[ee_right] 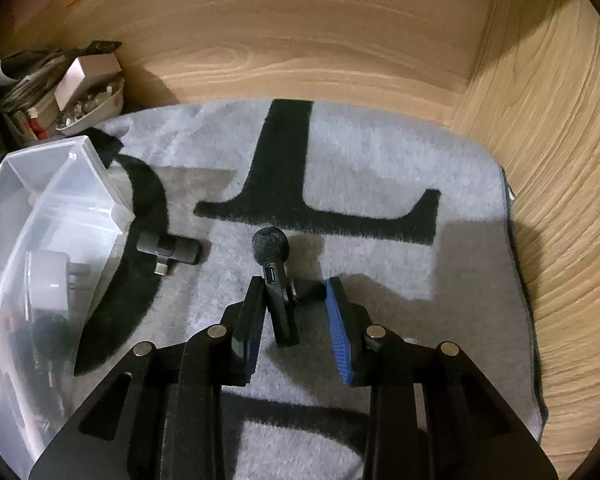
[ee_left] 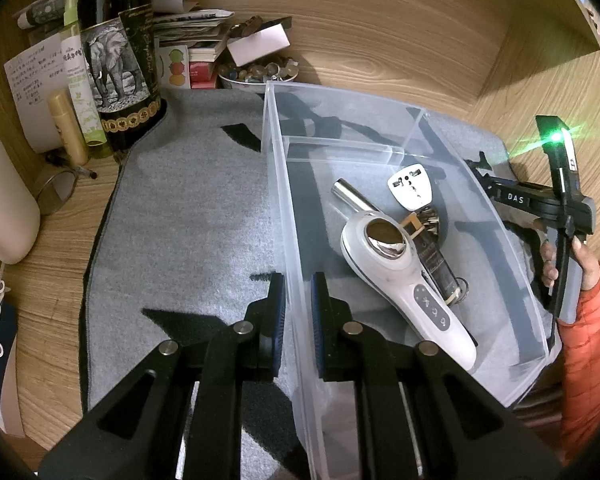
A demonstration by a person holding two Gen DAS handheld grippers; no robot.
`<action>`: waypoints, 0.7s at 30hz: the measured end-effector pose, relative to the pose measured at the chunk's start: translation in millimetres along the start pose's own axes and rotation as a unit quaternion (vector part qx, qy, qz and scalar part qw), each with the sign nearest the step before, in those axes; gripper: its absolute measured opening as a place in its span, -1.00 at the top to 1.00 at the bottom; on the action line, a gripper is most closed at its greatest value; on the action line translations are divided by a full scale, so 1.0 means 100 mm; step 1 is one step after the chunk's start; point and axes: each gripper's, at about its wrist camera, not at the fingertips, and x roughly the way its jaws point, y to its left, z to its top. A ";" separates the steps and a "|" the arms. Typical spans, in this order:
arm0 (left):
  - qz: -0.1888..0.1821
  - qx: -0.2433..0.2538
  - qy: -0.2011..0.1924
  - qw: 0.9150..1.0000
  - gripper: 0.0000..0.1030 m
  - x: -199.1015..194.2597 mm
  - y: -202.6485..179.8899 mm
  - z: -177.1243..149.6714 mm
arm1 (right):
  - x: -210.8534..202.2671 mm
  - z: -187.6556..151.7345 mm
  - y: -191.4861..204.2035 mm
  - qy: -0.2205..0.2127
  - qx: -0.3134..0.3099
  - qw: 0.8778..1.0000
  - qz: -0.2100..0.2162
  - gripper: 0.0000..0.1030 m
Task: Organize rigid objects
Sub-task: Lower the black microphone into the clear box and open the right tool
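Clear plastic bin [ee_left: 278,200] wall is pinched by the left gripper [ee_left: 299,292]. On the grey mat [ee_right: 380,160], right of the bin, the right gripper [ee_right: 294,300] brackets a small black microphone [ee_right: 276,276], pads not visibly pressing it.

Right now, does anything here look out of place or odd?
Two small gadgets still lie loose on the grey mat outside the clear bin: a clip-on microphone between the right claw's fingers, and a little receiver beside the bin wall. The left claw pinches the bin's edge.
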 end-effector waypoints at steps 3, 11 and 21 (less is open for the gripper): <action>0.001 0.001 0.000 1.000 0.79 0.00 0.00 0.00 | -0.07 0.01 0.02 -0.010 -0.001 1.000 0.003 0.46; 0.000 0.000 0.000 1.000 0.79 0.00 0.00 0.00 | -0.45 0.01 0.18 -0.052 -0.022 0.998 0.011 0.46; 0.000 0.000 0.000 1.000 0.79 0.00 0.00 0.00 | -1.01 0.08 0.51 -0.120 -0.061 0.990 0.041 0.46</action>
